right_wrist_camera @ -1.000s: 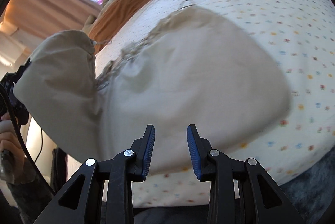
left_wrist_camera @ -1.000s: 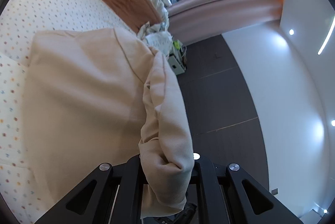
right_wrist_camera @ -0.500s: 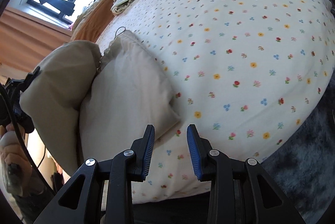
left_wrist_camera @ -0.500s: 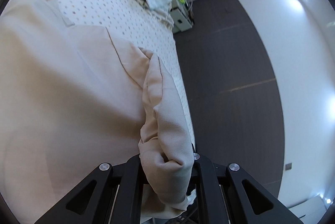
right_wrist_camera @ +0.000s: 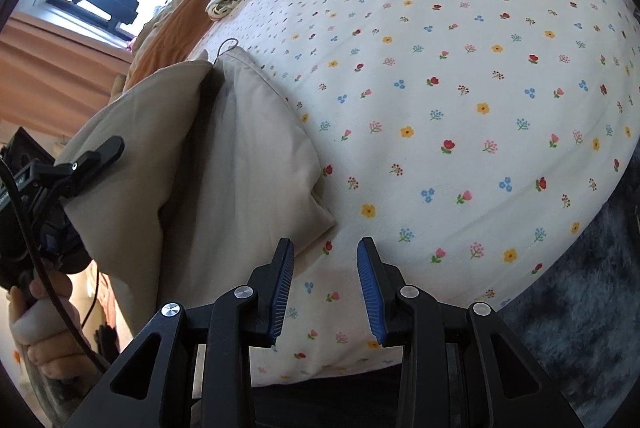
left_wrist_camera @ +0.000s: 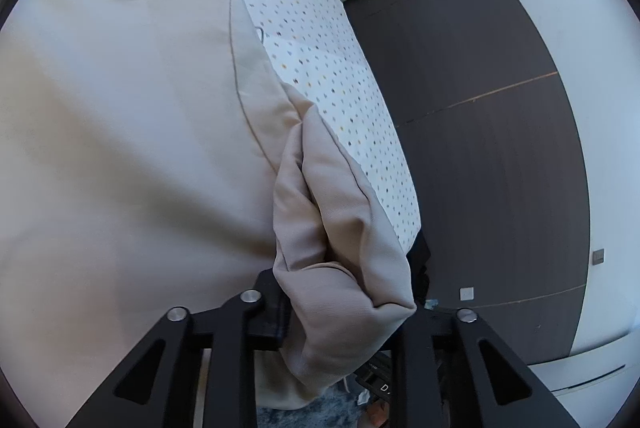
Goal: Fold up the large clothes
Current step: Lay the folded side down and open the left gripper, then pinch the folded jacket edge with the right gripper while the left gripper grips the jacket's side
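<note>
A big beige garment (left_wrist_camera: 132,156), smooth woven cloth with a stitched seam, lies over the near left corner of the bed (right_wrist_camera: 460,100), whose white sheet is dotted with small flowers. The left gripper (left_wrist_camera: 344,312) has a bunched, rounded fold of that cloth between its black jaws, which are opening (whether the pads press on it I cannot tell). The right gripper (right_wrist_camera: 325,290) hangs above the bed's near edge, ribbed blue pads apart, holding nothing. A shaggy grey rug (right_wrist_camera: 580,308) borders the bed.
</note>
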### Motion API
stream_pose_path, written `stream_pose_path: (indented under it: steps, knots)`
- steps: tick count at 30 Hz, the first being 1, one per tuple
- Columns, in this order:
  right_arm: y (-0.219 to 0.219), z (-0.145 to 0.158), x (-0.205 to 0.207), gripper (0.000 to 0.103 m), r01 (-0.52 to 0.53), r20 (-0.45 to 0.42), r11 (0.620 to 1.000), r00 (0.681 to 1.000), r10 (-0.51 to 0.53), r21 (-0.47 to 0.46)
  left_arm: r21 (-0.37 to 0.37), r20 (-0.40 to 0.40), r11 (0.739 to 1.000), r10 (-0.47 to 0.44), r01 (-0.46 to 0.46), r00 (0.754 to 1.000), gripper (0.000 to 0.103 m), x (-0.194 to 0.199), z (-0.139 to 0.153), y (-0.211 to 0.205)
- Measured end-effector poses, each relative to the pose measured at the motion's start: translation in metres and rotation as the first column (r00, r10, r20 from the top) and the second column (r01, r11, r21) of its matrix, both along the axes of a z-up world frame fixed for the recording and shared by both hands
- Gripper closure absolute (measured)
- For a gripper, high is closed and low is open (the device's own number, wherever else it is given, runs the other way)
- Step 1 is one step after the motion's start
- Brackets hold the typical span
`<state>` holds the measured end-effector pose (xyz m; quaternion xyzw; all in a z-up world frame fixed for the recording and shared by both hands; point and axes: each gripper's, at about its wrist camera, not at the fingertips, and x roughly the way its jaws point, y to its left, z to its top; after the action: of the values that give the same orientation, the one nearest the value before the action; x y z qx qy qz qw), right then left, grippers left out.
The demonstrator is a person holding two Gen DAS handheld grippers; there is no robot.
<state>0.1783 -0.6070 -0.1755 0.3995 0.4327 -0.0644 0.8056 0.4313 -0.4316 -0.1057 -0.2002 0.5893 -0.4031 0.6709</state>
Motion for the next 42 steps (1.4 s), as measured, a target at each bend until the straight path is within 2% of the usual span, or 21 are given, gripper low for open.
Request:
stream_pose_path:
  steps: [9,10,12,14,15,18,20,25,31,32,34,35,36,38,41,42]
  knots:
    - [0.003,0.006,-0.008,0.069,-0.016,0.001,1.0,1.0,0.017,-0.017,0.004,-0.013,1.0,-0.031,0.031,0.999,0.075,-0.012,-0.015,-0.008]
    - [0.004,0.009,-0.009,0.069,-0.027,0.009,0.999,1.0,0.027,-0.02,0.003,-0.027,0.999,-0.034,0.034,0.999,0.071,-0.011,-0.017,-0.009]
    - [0.007,0.013,-0.01,0.069,-0.048,0.023,0.999,0.999,0.048,-0.024,-0.03,-0.101,0.999,-0.03,0.028,0.994,0.047,-0.004,-0.024,-0.01]
    - [0.011,0.019,-0.009,0.068,-0.073,0.037,0.997,0.997,0.074,-0.027,-0.069,-0.179,0.998,-0.016,0.004,0.984,0.038,0.0,-0.027,-0.004]
    - [0.013,0.022,-0.008,0.063,-0.087,0.045,0.996,0.995,0.088,-0.029,-0.086,-0.186,0.996,-0.012,-0.004,0.983,0.038,0.002,-0.025,-0.001]
    - [0.021,0.032,-0.004,0.049,-0.123,0.078,0.992,0.989,0.126,-0.039,-0.091,-0.132,0.996,-0.007,-0.006,0.991,0.035,0.007,-0.013,0.017]
    - [0.027,0.036,0.001,0.046,-0.15,0.093,0.988,0.984,0.154,-0.045,-0.087,-0.105,0.996,0.023,-0.032,0.994,0.034,0.012,-0.005,0.038]
    - [0.03,0.033,0.021,0.046,-0.145,0.085,0.989,0.985,0.147,-0.029,-0.01,-0.048,0.989,0.146,-0.147,0.988,0.034,0.016,0.006,0.107]
    - [0.03,0.025,0.045,0.046,-0.105,0.074,0.994,0.992,0.107,-0.026,0.091,0.013,0.956,0.278,-0.278,0.96,0.034,0.021,0.0,0.179]
    - [0.03,0.023,0.048,0.048,-0.096,0.076,0.995,0.992,0.098,-0.024,0.108,0.024,0.949,0.294,-0.295,0.956,0.034,0.02,0.0,0.19]
    - [0.03,0.021,0.054,0.058,-0.085,0.074,0.996,0.993,0.088,-0.034,0.144,0.047,0.935,0.32,-0.323,0.946,0.034,0.017,-0.002,0.21]
    - [0.028,0.021,0.056,0.071,-0.08,0.072,0.996,0.994,0.082,-0.039,0.169,0.058,0.927,0.33,-0.335,0.942,0.034,0.016,-0.004,0.217]
    - [0.027,0.02,0.059,0.078,-0.076,0.081,0.997,0.994,0.078,-0.03,0.198,0.066,0.919,0.336,-0.342,0.94,0.034,0.015,-0.006,0.226]
    - [0.025,0.024,0.062,0.085,-0.065,0.108,0.997,0.992,0.068,-0.032,0.24,0.07,0.908,0.336,-0.343,0.939,0.034,0.013,-0.013,0.238]
    - [0.025,0.036,0.065,0.088,-0.058,0.144,0.996,0.987,0.068,-0.067,0.25,0.037,0.914,0.321,-0.32,0.946,0.034,0.01,-0.027,0.246]
    - [0.023,0.039,0.064,0.089,-0.054,0.16,0.997,0.985,0.063,-0.063,0.248,0.028,0.918,0.314,-0.311,0.949,0.038,0.01,-0.032,0.242]
